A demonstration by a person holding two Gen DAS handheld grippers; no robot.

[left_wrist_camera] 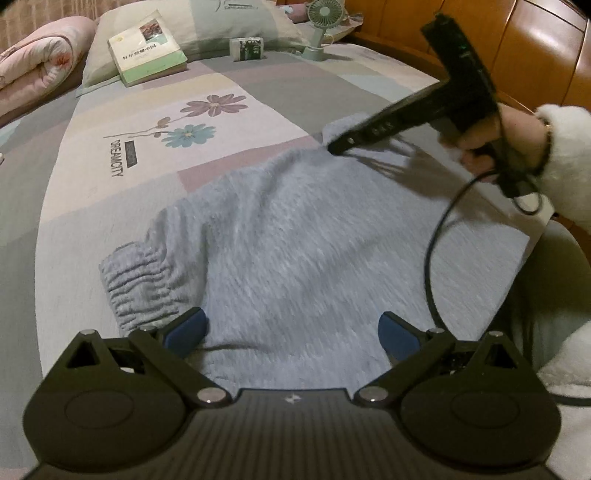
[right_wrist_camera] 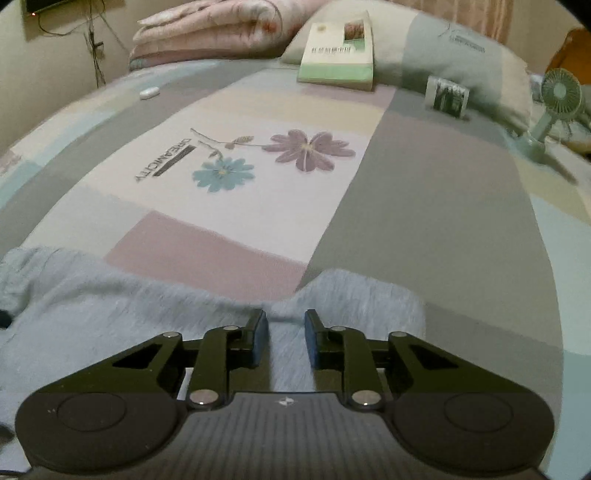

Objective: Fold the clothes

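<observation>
your left gripper [left_wrist_camera: 291, 332] sits closest to the lens, its blue pads [left_wrist_camera: 188, 326] spread wide with nothing between them, hovering low over the near part of the grey fleece garment [left_wrist_camera: 295, 236]. that garment lies on the patchwork bedsheet [left_wrist_camera: 110, 206], mostly flat, with a gathered elastic cuff [left_wrist_camera: 142, 278] poking out to the left, just beside your left pad. it looks like trousers or a sleeved piece, but you cannot tell which from these views

your right gripper [right_wrist_camera: 286, 338] is over the far edge of the fleece, where the cloth dips into a notch between two rounded lobes. its jaws stand partly apart, with fleece showing in the gap; they are not pinched onto the cloth, so treat it as open and holding nothing. from the left view you see the same tool [left_wrist_camera: 341, 144] reaching in from the right, tip at that far edge, gripped by your hand [left_wrist_camera: 480, 144] in a white fluffy sleeve

as for progress, judge it as early. the cloth may already be doubled once, since its outline is compact and the edges look thick, but no seam or layer line is clear enough to be sure. no neat finished stack shows anywhere. what is left, most likely: grip the far edge, bring it toward you or across, tuck the cuff in, and smooth the bundle

a book [left_wrist_camera: 147, 50], a small box [left_wrist_camera: 247, 48] and a mint desk fan [left_wrist_camera: 319, 26] sit near the pillow [left_wrist_camera: 236, 22], well apart from the work
</observation>
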